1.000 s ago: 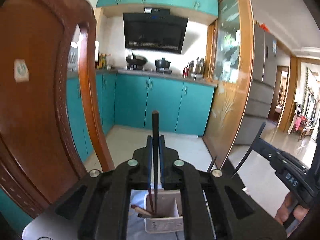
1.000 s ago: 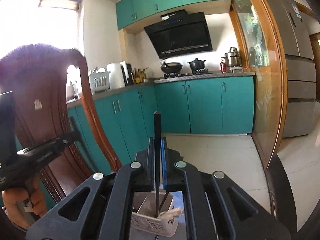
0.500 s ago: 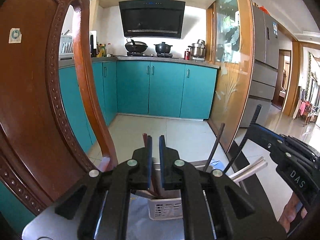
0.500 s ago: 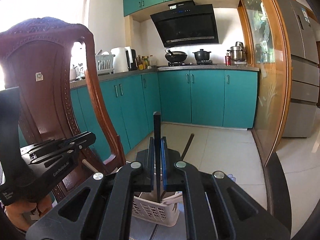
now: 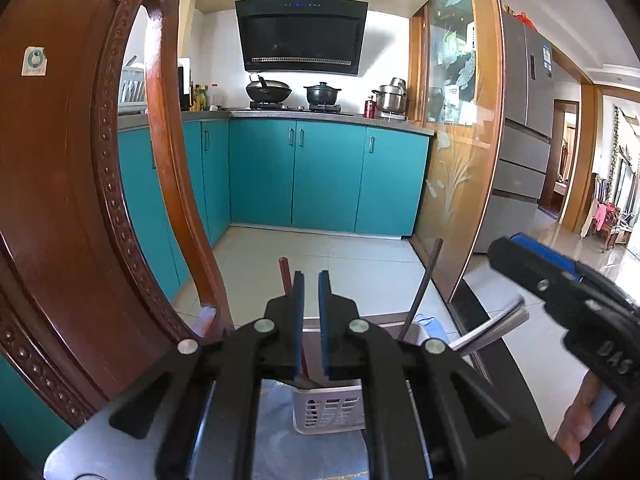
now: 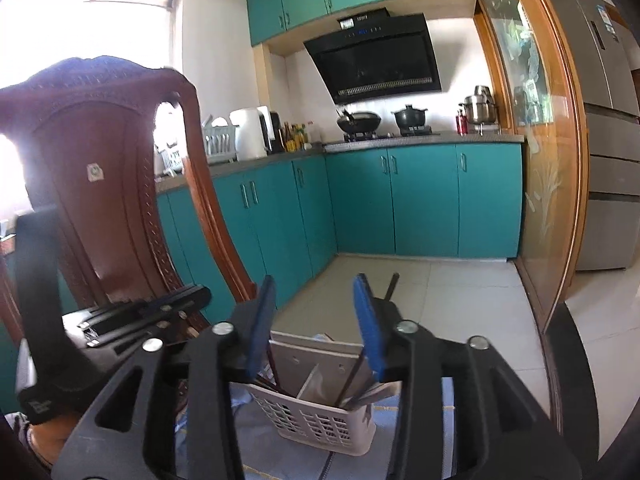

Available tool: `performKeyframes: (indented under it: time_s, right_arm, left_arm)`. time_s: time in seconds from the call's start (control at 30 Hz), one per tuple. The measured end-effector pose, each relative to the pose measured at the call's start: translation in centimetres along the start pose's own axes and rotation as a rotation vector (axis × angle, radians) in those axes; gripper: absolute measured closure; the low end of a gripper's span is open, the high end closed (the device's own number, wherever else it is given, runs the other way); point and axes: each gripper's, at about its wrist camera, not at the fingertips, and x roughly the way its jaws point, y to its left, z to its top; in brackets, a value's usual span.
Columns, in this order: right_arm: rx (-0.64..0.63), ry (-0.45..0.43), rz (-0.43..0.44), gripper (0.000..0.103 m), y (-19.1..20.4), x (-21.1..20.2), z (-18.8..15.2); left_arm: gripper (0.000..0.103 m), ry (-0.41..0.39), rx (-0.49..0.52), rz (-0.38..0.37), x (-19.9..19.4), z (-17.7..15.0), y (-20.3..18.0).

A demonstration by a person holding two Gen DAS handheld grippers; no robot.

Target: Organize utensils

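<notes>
Room: kitchen with teal cabinets (image 5: 328, 176), a black range hood (image 5: 300, 36) and a carved wooden chair (image 5: 68, 200) close on my left.
Desk: a blue cloth (image 6: 416, 416) covers it, and the basket stands on that.
Basket: a pale slotted utensil basket (image 6: 316, 420) sits just below and ahead of both my grippers, low in each view.
Contents: chopsticks stand upright and lean on its walls, a reddish one (image 5: 285, 276) on the left and a dark one (image 5: 422, 288) on the right; flat metal handles (image 5: 492, 328) poke out sideways.
Left gripper (image 5: 311, 320): jaws parted only a narrow gap, holding nothing, poised just above the basket.
Right gripper (image 6: 316, 320): jaws spread wide and empty, framing the basket top, with the dark chopstick (image 6: 387, 286) rising behind the right finger.
Why so: I judge both chopsticks were let go into the basket, where upright storage keeps them sorted.
Next: I would lift clear without knocking the leaning sticks.
</notes>
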Motion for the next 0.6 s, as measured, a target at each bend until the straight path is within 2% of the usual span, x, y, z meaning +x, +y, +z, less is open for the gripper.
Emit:
performKeyframes:
  time_s: [0.03, 0.13, 0.23, 0.3, 0.33, 0.37, 0.4, 0.5, 0.6]
  right_arm:
    - [0.0, -0.018, 0.003, 0.052, 0.0, -0.5, 0.0]
    - [-0.01, -0.085, 0.004, 0.034, 0.5, -2.5, 0.4]
    - [-0.03, -0.131, -0.021, 0.021, 0.8, -4.8, 0.2]
    - [-0.029, -0.154, -0.032, 0.009, 0.8, -6.6, -0.5]
    - [-0.027, -0.166, -0.041, 0.006, 0.8, -7.9, -1.3]
    - [-0.027, -0.171, -0.048, 0.003, 0.6, -9.0, -2.2]
    - [-0.026, -0.172, -0.063, 0.003, 0.6, -10.2, -3.4]
    - [-0.007, -0.143, -0.115, 0.003, 0.4, -13.1, -6.8]
    - [0.051, -0.062, -0.147, 0.003, 0.2, -15.1, -9.9]
  left_arm:
    - [0.092, -0.006, -0.004, -0.002, -0.2, 0.0, 0.0]
    - [0.08, -0.024, 0.001, -0.005, -1.1, -0.4, 0.3]
    - [0.062, -0.034, 0.01, 0.003, -2.5, -1.1, 0.5]
    - [0.046, -0.026, 0.004, 0.012, -4.0, -2.1, 0.8]
    - [0.04, -0.02, 0.002, 0.019, -4.6, -2.5, 0.9]
    - [0.026, -0.008, 0.011, 0.026, -5.5, -3.3, 0.9]
    - [0.019, 0.005, 0.037, 0.031, -6.6, -4.2, 0.7]
    - [0.008, -0.002, 0.088, 0.08, -10.0, -6.9, 0.0]
    - [0.004, -0.015, 0.105, 0.118, -13.3, -9.1, -0.6]
